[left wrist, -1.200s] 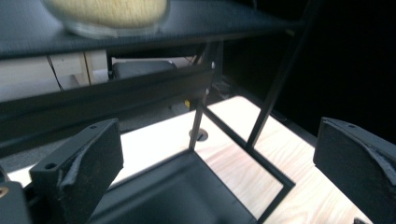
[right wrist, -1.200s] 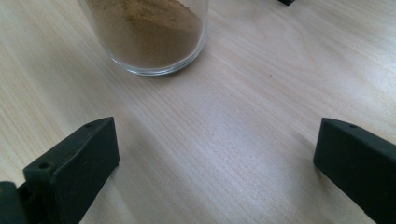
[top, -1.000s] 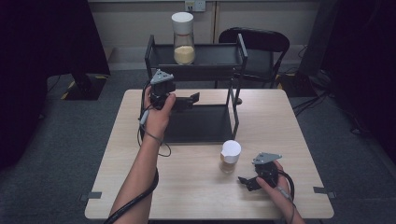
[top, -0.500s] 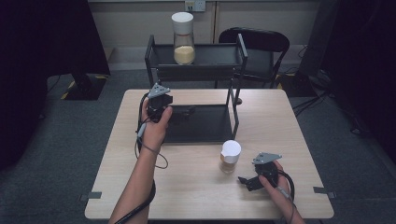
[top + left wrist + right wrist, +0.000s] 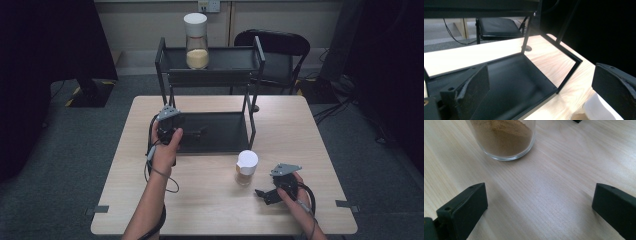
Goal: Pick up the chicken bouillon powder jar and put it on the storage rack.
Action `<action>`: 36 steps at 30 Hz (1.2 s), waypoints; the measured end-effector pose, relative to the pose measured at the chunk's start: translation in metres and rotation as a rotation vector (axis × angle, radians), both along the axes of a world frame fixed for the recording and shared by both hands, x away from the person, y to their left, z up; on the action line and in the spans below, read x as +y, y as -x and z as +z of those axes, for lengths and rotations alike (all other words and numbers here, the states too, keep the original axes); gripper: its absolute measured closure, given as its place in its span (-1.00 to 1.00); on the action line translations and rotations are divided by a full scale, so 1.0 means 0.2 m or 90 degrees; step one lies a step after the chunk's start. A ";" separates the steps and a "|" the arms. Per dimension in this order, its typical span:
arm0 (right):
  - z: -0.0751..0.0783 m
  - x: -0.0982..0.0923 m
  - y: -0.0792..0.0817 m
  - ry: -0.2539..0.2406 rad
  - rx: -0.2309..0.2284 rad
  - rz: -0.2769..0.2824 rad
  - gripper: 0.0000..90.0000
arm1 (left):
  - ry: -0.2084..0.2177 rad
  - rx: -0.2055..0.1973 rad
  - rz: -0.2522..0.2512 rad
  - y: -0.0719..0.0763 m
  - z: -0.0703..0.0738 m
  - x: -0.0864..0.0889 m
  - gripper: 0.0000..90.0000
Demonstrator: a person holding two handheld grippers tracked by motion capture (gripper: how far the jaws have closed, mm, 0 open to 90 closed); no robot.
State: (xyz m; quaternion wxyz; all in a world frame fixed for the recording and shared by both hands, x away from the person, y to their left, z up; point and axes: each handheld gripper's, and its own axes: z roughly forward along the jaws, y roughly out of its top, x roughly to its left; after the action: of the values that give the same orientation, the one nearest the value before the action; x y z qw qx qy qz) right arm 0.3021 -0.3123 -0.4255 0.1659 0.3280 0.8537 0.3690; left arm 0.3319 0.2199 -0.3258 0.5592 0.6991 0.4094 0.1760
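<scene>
Black chair (image 5: 272, 47) behind the table (image 5: 320, 150); grey carpet (image 5: 75, 165).

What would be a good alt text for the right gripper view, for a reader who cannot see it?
The right tool, jaws wide open and empty, hovers low over a pale wooden table. Just ahead stands a glass jar of brown powder, apart from both jaws.

The left gripper (image 5: 540, 92) is seen with its two black jaws set wide apart, nothing held between them. Beyond them the lower tray (image 5: 524, 82) of a black metal rack (image 5: 570, 67) is observed, resting on the pale wooden table (image 5: 474, 56). A white-lidded jar (image 5: 599, 110) is partly seen just beside the right jaw. A black chair (image 5: 499, 26) is noted behind the table.
</scene>
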 end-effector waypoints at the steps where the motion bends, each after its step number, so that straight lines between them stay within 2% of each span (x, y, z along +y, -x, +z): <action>1: 0.00 0.00 0.00 0.000 0.000 0.000 -1.00 | -0.004 0.002 0.000 0.00 -0.01 0.00 -0.98; 5: 0.00 0.00 0.00 0.001 0.000 0.001 -1.00 | -0.010 0.008 -0.001 0.02 -0.05 0.00 -0.98; 7: 0.00 0.00 0.00 0.001 0.000 0.001 -1.00 | -0.022 0.012 -0.004 0.03 -0.07 0.01 -0.98; 11: 0.00 0.00 0.00 0.001 0.000 0.001 -1.00 | -0.012 0.021 0.002 0.05 -0.12 0.03 -0.98; 30: 0.00 0.00 0.00 0.001 0.000 0.001 -1.00 | -0.051 0.059 -0.001 0.11 -0.27 0.05 -0.98; 36: 0.00 0.00 0.00 0.001 0.000 0.001 -1.00 | -0.049 0.067 0.001 0.13 -0.31 0.05 -0.98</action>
State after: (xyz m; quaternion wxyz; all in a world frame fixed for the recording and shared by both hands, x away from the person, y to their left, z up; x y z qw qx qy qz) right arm 0.3022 -0.3124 -0.4254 0.1660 0.3273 0.8541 0.3686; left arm 0.3061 0.2296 -0.3886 0.5093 0.7282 0.4317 0.1551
